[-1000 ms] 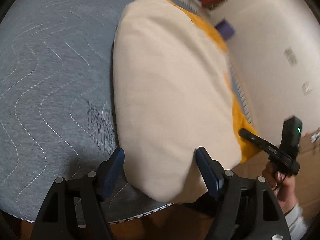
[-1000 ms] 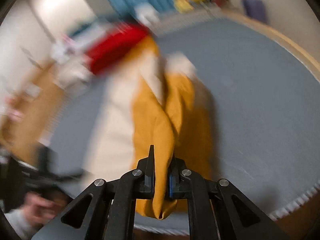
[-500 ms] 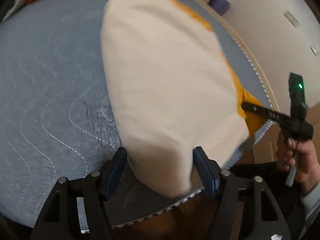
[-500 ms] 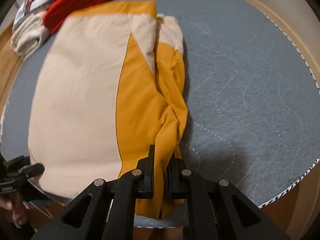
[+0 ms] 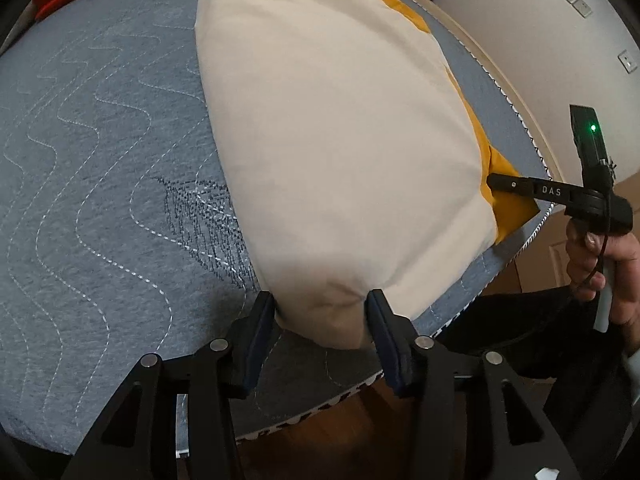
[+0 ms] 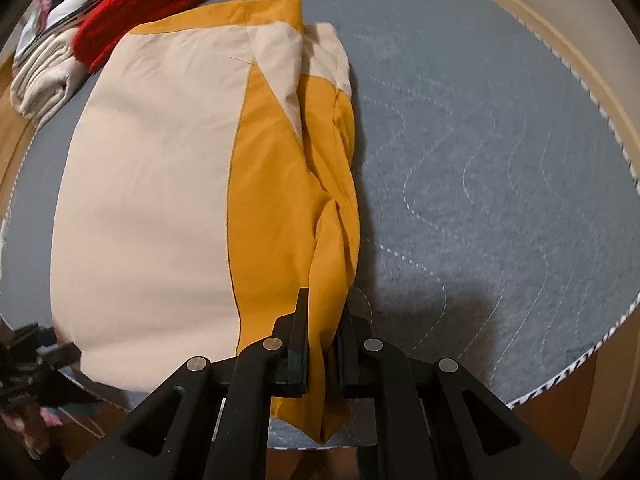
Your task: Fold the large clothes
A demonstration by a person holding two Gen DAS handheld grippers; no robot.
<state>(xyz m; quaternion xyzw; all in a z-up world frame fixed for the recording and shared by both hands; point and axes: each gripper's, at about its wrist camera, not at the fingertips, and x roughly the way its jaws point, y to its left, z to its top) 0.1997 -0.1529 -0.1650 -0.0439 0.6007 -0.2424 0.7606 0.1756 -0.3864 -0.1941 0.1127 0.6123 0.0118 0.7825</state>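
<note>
Pinching the mustard corner of the cream-and-mustard garment (image 6: 160, 184) at the near edge of the bed (image 6: 500, 184), the right tool (image 6: 322, 344) is clamped narrow on bunched cloth, likely to keep that side taut. The left tool (image 5: 320, 320) stands wide, its fingers (image 5: 260, 328) straddling the cream corner at the same near edge, apparently ready to grip so both corners can lift together. The garment lies flat across the bed; a red folded item (image 6: 140, 20) sits by the far edge.
</note>
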